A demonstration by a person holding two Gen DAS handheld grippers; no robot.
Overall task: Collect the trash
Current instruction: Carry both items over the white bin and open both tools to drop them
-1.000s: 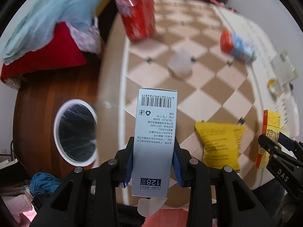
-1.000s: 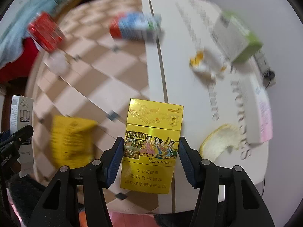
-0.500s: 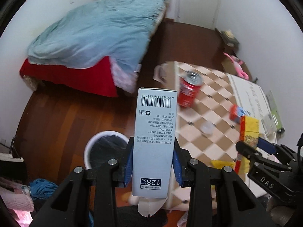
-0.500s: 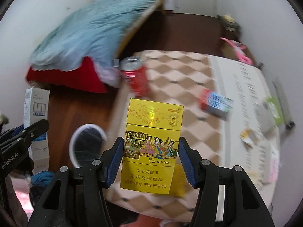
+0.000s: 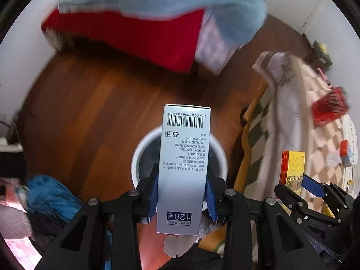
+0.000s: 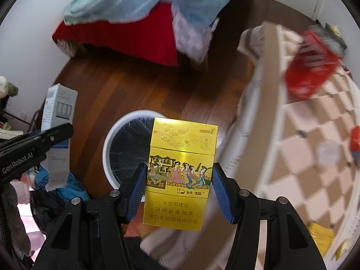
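Observation:
My left gripper (image 5: 181, 191) is shut on a tall grey-white carton (image 5: 183, 166) with a barcode, held upright over the white-rimmed trash bin (image 5: 144, 144) with a black liner on the wooden floor. My right gripper (image 6: 180, 189) is shut on a yellow cigarette pack (image 6: 180, 173), hanging just right of the same bin (image 6: 114, 135). The right wrist view also shows the grey carton (image 6: 59, 121) and the left gripper's arm at the left edge. In the left wrist view the yellow pack (image 5: 292, 168) appears at the right.
A table with a checkered cloth (image 6: 315, 146) stands to the right, carrying a red can (image 6: 310, 69), a yellow wrapper (image 6: 321, 236) and other litter. A bed with red base and blue blanket (image 5: 157, 4) lies beyond the bin. Clothes (image 5: 45, 193) pile up at the left.
Both grippers have swung left and down from the table toward the floor. The bin has come nearer, now directly beneath the grey carton. Both grips are unchanged.

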